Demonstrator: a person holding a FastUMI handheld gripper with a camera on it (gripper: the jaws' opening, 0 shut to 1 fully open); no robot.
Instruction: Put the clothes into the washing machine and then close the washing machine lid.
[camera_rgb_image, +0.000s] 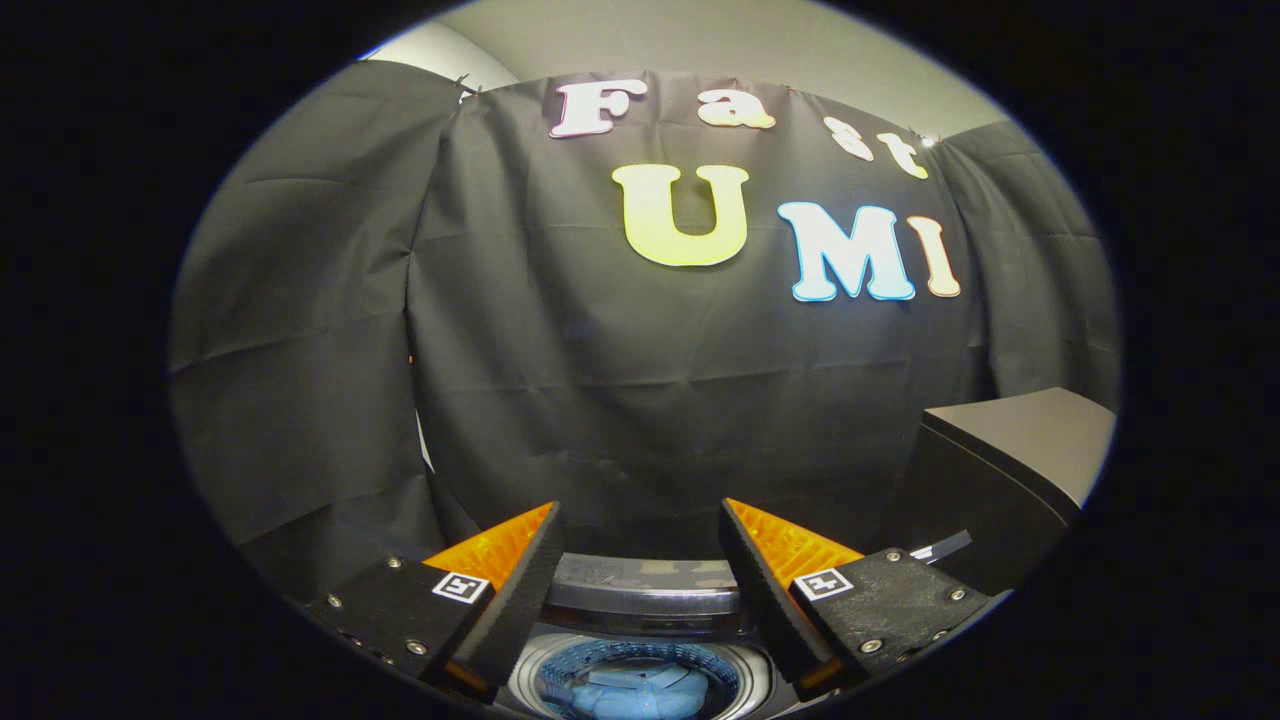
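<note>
One load of blue clothes lies in the washing machine drum, below our gripper, whose fingers stand wide and empty. We judge the cloth soft and light; the lid, not visible, likely stiff, best taken by its edge.

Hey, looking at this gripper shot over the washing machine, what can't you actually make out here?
- Washing machine, gripper view: the fingers cover its sides, so the lid's position is unclear.
- Blue clothes in the drum: cut off below, count unknown.
- Control panel markings: too blurred.
- Dark box beyond the open gripper: what it is, unclear.
</note>
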